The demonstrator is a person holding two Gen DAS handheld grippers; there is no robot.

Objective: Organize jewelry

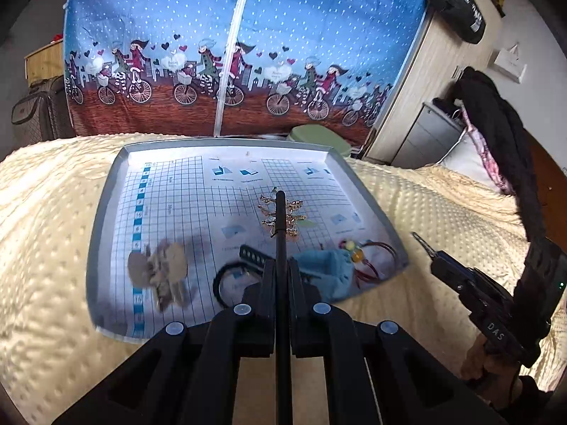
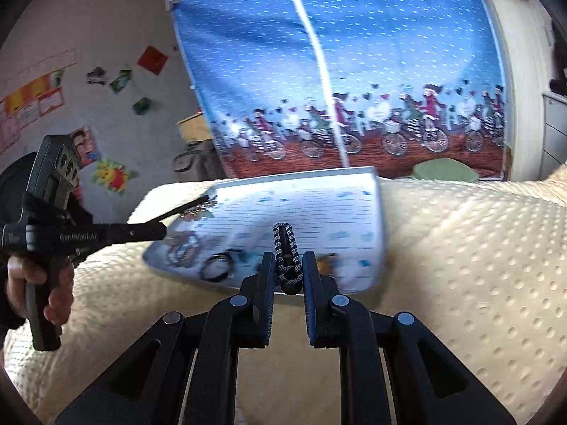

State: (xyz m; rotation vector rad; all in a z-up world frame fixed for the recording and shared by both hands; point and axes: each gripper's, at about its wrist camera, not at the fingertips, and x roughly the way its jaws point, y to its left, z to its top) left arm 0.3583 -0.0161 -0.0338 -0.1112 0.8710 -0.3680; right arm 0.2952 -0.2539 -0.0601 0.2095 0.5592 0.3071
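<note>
right gripper point(image 2: 288, 265) fingers point(image 2: 265, 283) clamping black patterned band point(image 2: 286, 248), tray point(image 2: 375, 233) beyond

Tray's point(image 1: 106, 191) far-left grid seemingly clear

A home bedroom: quilted bedspread point(image 1: 53, 212), fabric wardrobe point(image 1: 248, 35)

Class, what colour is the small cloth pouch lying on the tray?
Light blue; the pouch on the tray shows best in the left wrist view.
</note>
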